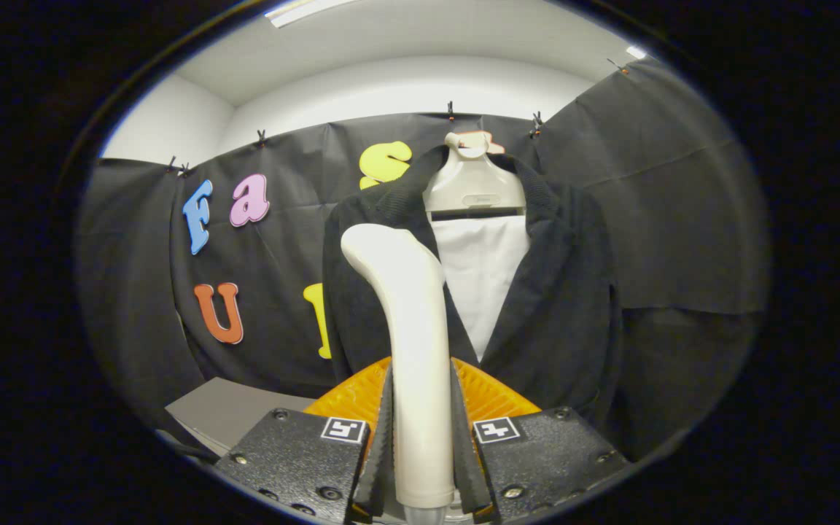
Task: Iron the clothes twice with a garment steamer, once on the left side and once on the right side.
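A cream garment steamer (409,321) stands upright between my fingers, and my gripper (421,423) is shut on its handle. Its head curves up and to the left, over the left front panel of a dark jacket (566,292). The jacket hangs just beyond the fingers on a cream hanger (473,186), open at the front over a white board (482,273). I cannot tell whether the steamer head touches the cloth or is held slightly off it.
A grey tabletop corner (234,412) lies low to the left of the fingers. Black cloth walls close the booth behind and to both sides of the jacket.
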{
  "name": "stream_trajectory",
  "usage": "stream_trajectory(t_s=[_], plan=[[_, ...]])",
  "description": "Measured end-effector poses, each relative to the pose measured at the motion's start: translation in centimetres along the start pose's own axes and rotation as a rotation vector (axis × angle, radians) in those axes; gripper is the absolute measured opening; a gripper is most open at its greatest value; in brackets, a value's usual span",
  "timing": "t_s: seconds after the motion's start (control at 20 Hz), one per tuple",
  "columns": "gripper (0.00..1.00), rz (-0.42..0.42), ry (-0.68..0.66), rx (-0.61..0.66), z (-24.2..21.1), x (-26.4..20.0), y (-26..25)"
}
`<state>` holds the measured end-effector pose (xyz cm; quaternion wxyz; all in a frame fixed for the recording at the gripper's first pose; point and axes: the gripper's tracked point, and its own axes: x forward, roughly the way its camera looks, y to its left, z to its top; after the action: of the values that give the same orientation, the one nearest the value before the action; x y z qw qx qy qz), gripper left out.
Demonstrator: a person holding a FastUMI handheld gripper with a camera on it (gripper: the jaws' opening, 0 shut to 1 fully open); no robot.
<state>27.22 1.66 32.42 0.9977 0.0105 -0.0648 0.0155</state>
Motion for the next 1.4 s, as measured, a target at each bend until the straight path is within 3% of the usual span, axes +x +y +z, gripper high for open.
stream_trajectory(t_s=[0.35, 1.4], plan=[[0.41, -0.015, 0.025, -0.025, -2.5, -0.1, -0.5], [0.41, -0.069, 0.249, -0.006, -16.8, -1.3, -3.0]])
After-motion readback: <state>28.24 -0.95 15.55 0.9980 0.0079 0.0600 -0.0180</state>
